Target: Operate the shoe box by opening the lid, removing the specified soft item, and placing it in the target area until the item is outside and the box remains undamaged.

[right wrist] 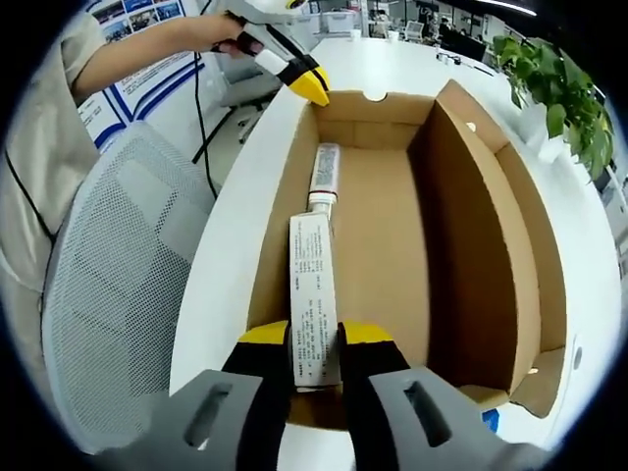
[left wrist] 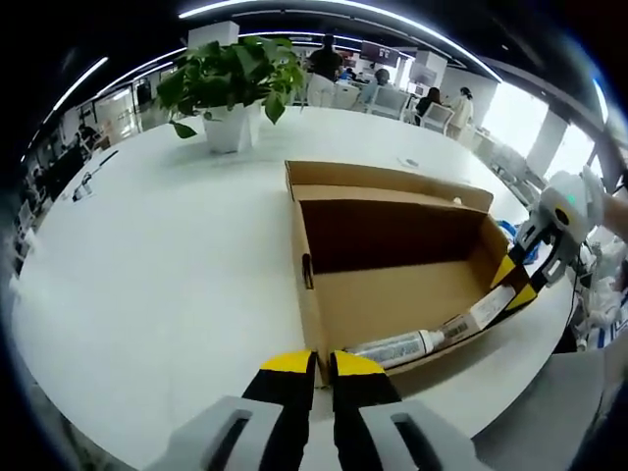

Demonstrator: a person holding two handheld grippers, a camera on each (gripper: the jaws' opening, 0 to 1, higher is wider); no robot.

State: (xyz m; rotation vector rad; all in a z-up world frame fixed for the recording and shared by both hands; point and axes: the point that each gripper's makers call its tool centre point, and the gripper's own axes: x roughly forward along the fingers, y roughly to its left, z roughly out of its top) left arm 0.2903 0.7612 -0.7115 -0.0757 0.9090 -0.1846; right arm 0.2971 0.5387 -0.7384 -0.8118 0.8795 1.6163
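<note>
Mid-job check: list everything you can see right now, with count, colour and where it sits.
Shoe box: one, brown cardboard, lid open, on the table.
Tube: one, white with print, lying inside the box along one wall, its flat end between the right gripper's jaws.
Table: one, white, round, under the box.
Potted plant: one, green leaves in a white pot, far side of the table.
Mesh chair: one, grey-white, beside the table.
People: several, seated in the background.
Left gripper: one, black and yellow tips, at the box's near corner, jaws nearly together.
Right gripper: one, same colours, closed on the tube.
Person's arm: holding the left gripper.
</note>
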